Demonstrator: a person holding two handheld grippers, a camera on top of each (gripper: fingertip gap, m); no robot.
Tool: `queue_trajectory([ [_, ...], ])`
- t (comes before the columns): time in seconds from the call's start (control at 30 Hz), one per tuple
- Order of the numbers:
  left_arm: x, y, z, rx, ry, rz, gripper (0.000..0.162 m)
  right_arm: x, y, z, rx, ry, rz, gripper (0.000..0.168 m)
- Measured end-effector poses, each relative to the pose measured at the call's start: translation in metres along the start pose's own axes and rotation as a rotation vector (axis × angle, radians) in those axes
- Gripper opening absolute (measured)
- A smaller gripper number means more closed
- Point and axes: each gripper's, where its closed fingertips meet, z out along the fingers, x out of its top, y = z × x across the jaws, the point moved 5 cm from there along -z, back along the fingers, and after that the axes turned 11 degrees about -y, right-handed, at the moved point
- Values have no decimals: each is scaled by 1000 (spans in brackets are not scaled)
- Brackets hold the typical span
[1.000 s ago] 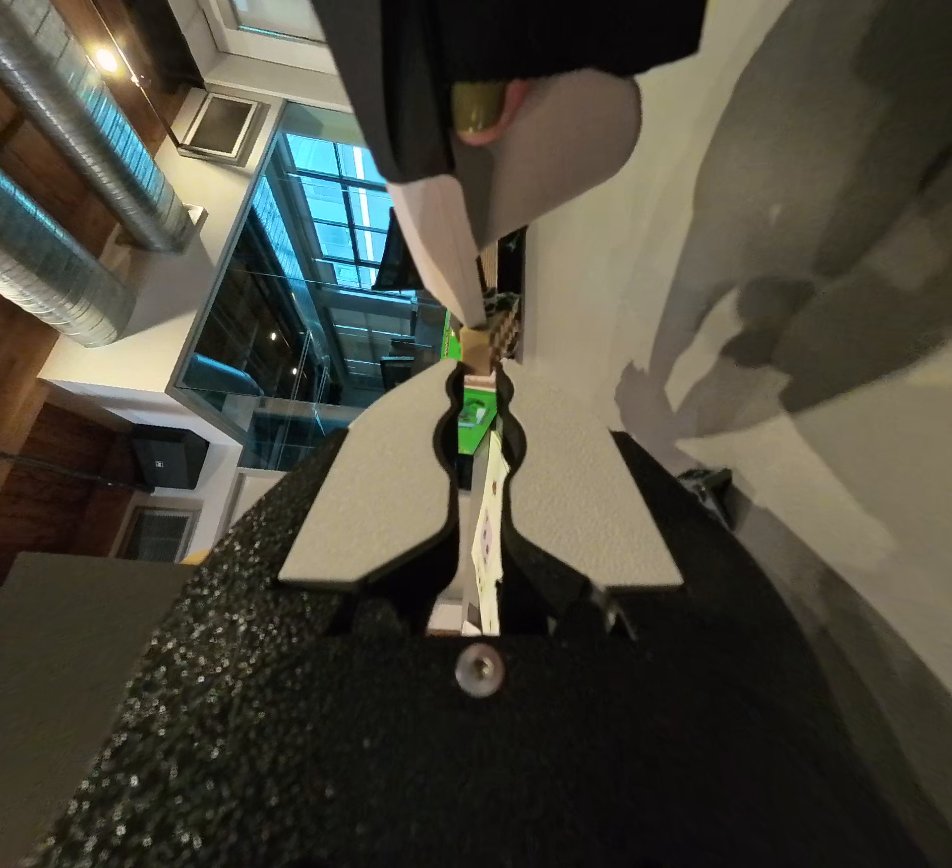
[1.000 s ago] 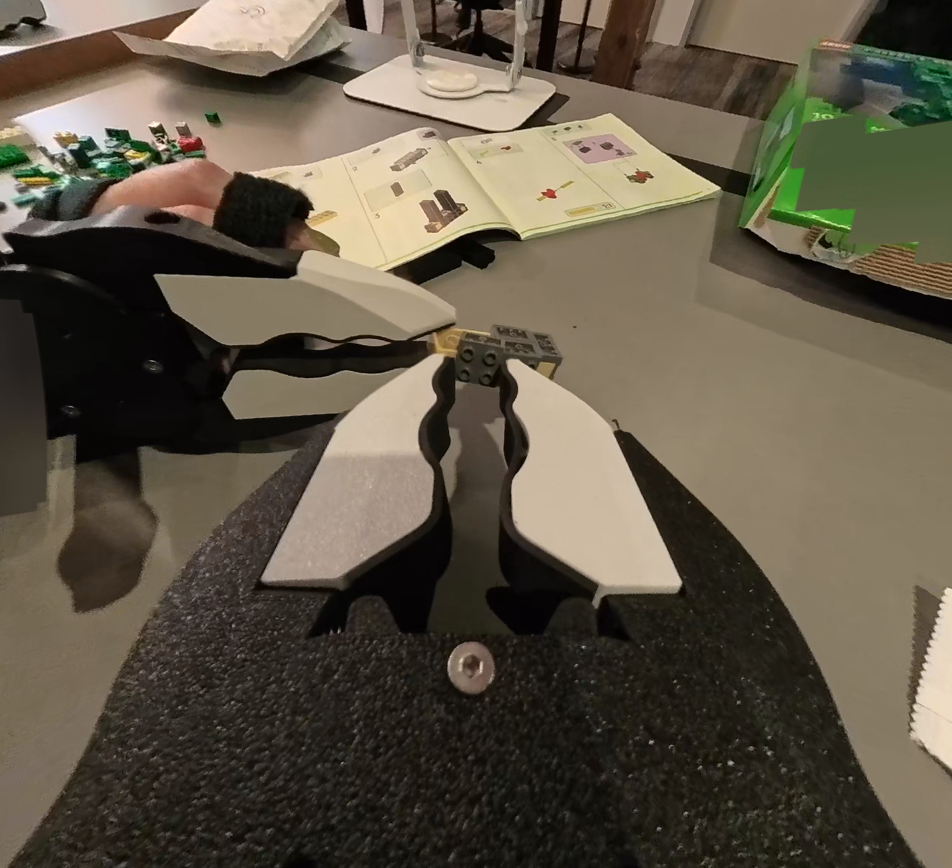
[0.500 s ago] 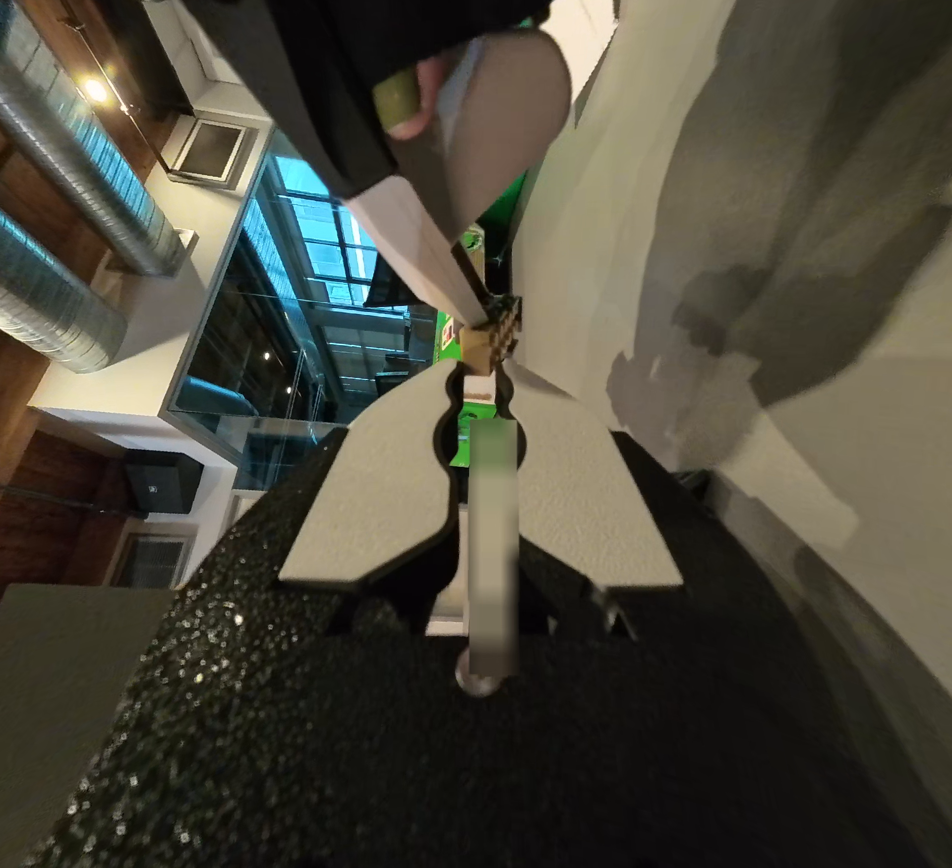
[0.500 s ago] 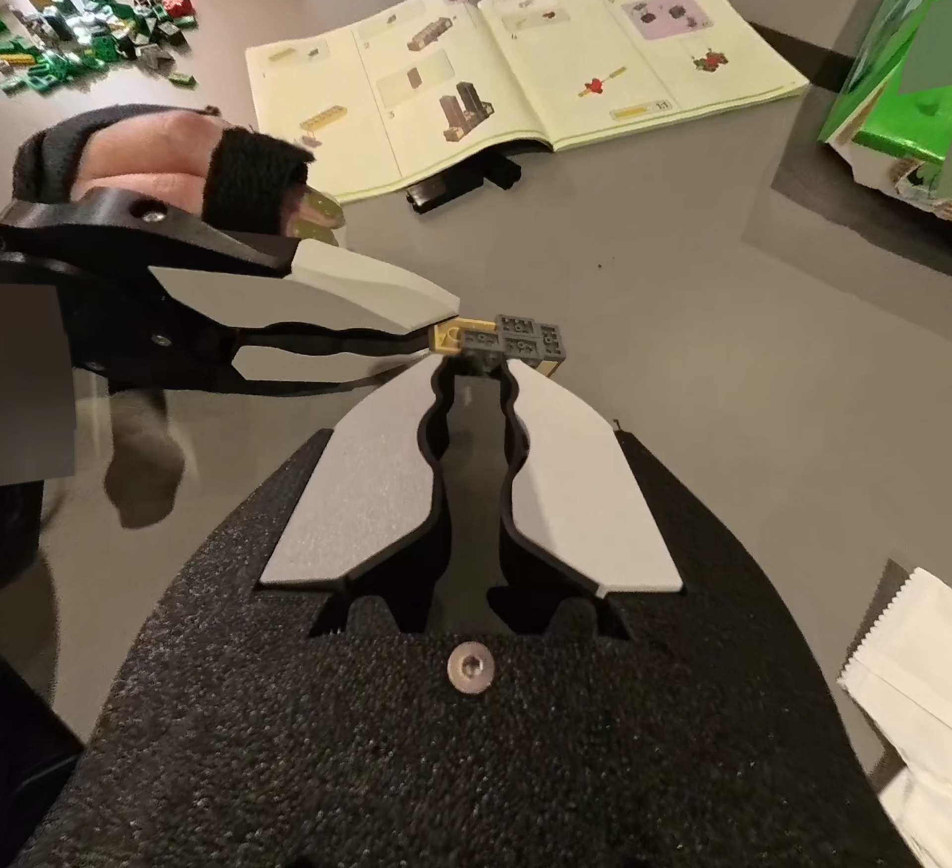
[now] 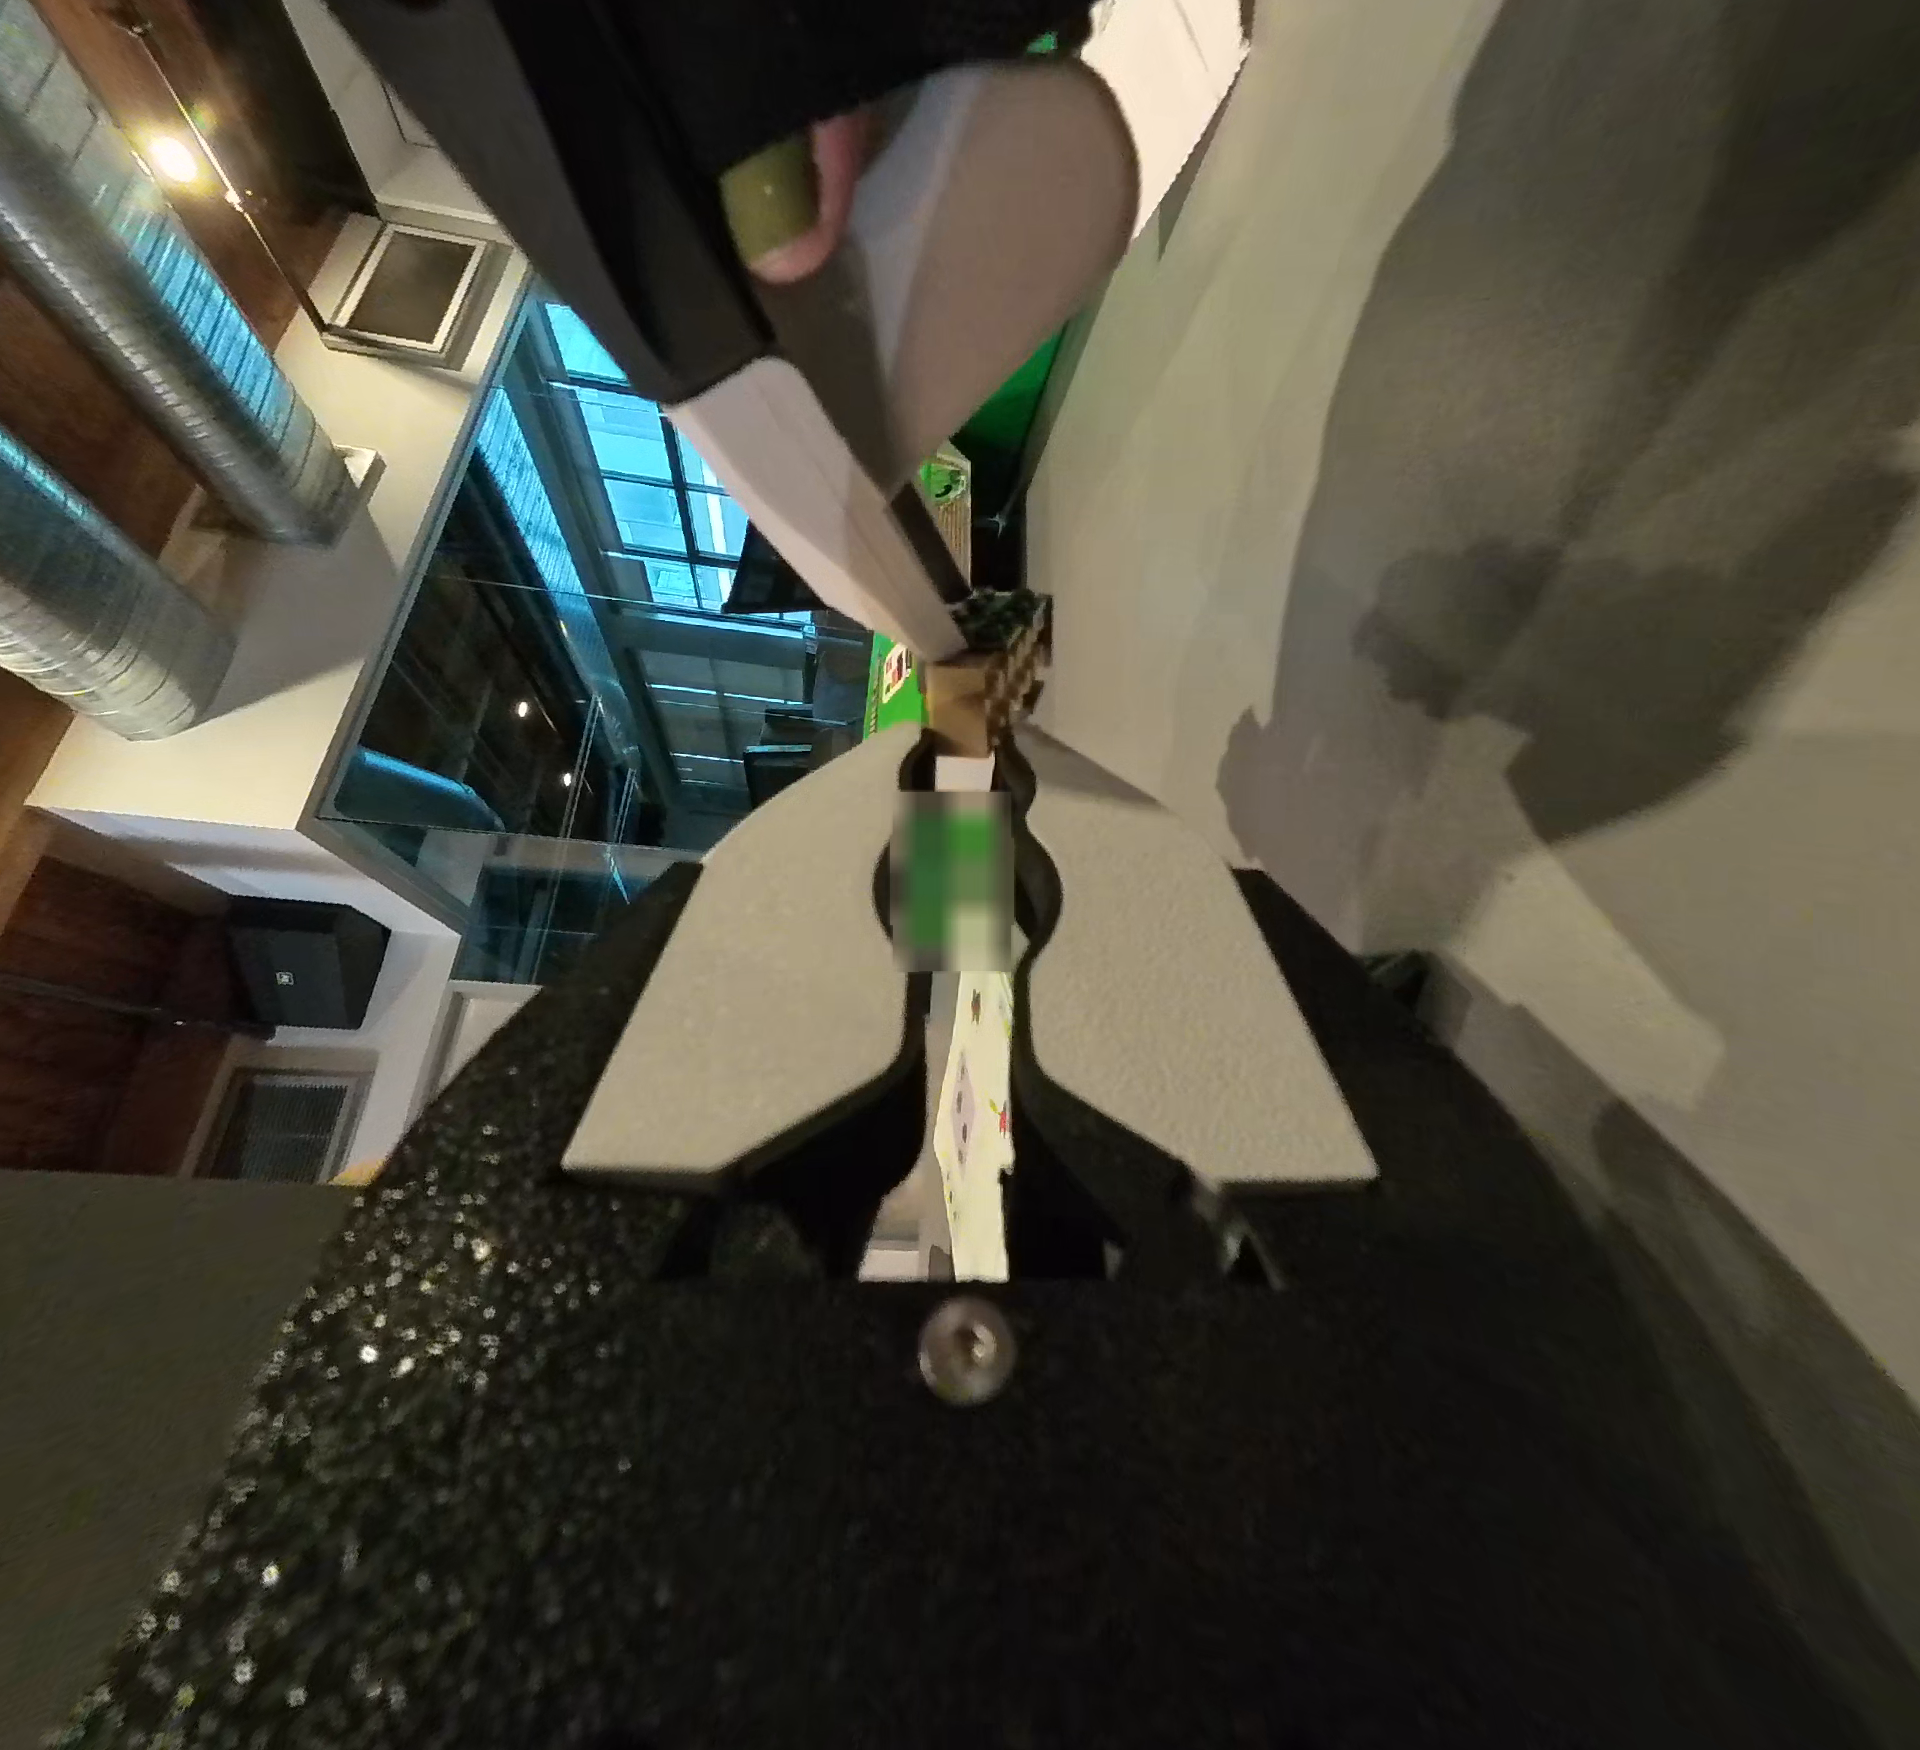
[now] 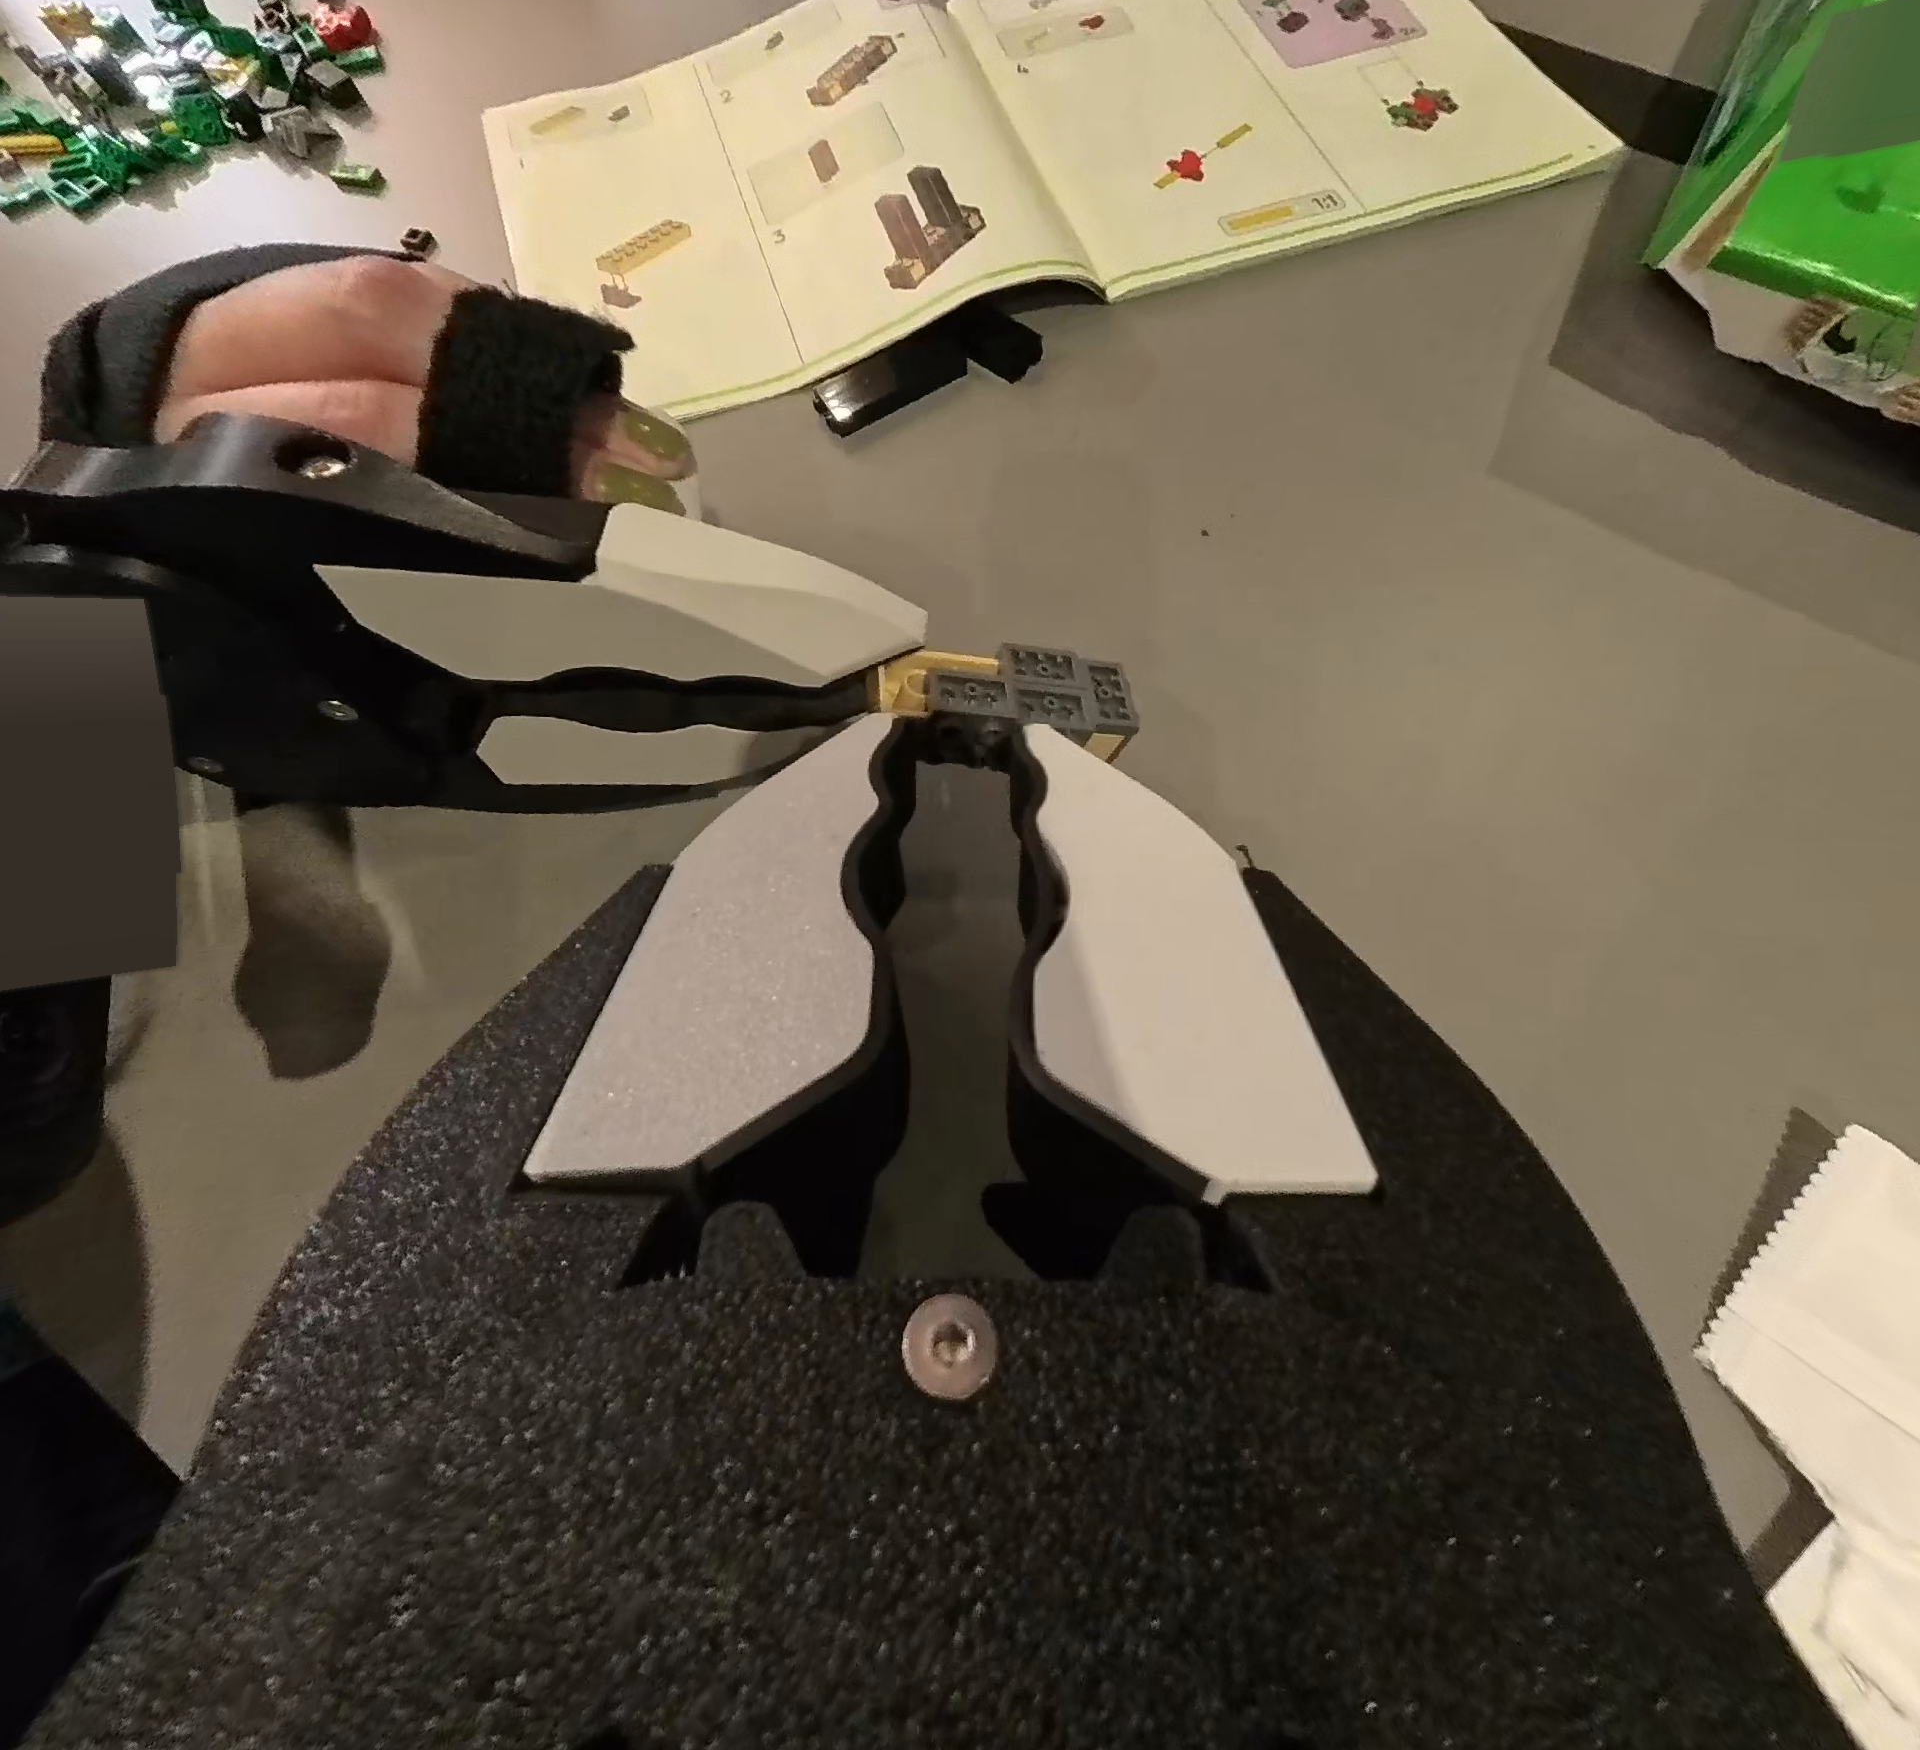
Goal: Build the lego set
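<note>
Grey and tan, the small brick assembly (image 6: 1023, 698) hangs above the desk (image 6: 1351, 620), its long axis running crosswise to the right gripper (image 6: 961, 750). Both sets of jaws are closed on it: the left gripper (image 6: 883, 687) pinches the tan end, the right grips beneath. Only the right wrist view shows the instruction booklet (image 6: 1039, 131) and loose pieces (image 6: 177, 100); the left wrist view sees the assembly end-on.

Two grippers meet on a small lego assembly (image 6: 1023, 694) above the grey table (image 6: 1351, 661).
The right gripper (image 6: 958, 744) pinches its dark underside; the left gripper (image 6: 873, 682) clamps the tan end. An open instruction booklet (image 6: 1039, 111) and loose bricks (image 6: 177, 90) lie beyond.
</note>
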Motion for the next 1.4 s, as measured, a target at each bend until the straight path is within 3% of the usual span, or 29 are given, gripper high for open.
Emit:
queue_trajectory([
  [0.13, 1, 0, 0, -3, 3, -9, 11, 1, -1, -3, -4, 28, -15, 22],
  [0.33, 0, -2, 1, -14, 0, -38, 11, 0, -9, -7, -48, 111, -196, 28],
  [0.67, 1, -4, 1, -50, 15, -98, 11, -7, -21, 4, -371, 57, -683, 40],
  [1.0, 1, -5, 2, -71, 20, -122, 11, -9, -15, 14, -548, -4, -917, 34],
  [1.23, 1, -3, 3, -87, 15, -125, 11, -6, -19, 9, -522, 30, -858, 33],
  [1.4, -1, -3, 6, -101, -5, -148, 11, -2, -20, -1, -391, 107, -694, 35],
])
